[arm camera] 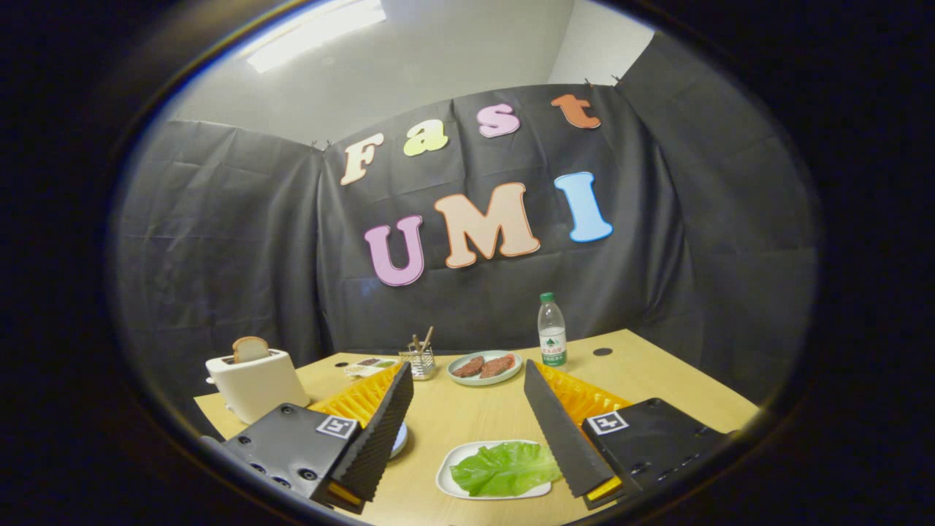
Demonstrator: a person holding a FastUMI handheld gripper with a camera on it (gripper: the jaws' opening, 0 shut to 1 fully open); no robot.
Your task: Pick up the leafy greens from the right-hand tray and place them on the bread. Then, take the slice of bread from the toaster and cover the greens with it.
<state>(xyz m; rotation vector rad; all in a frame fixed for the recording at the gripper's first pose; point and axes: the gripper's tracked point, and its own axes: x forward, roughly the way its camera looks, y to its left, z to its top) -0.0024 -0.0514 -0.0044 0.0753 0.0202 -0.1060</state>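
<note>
Light wooden table [657,380] inside a booth of black cloth; the tongs [467,431] hang above it, fingers spread wide, gripping nothing. Nearest, between the fingers and close against the right one, leafy greens [504,467] lie on a white tray [449,475]. Beyond the fingertips: a plate of meat patties [484,367], a small wire holder [421,361], a water bottle [551,330]; off past the left finger, a white toaster [256,383] with a slice of bread [250,348] standing up from its slot.

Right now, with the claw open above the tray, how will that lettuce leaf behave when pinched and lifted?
The lettuce leaf looks thin and crinkled, so it will probably flop. It lies flat on its tray, so likely light. The open claw may tear it.
</note>
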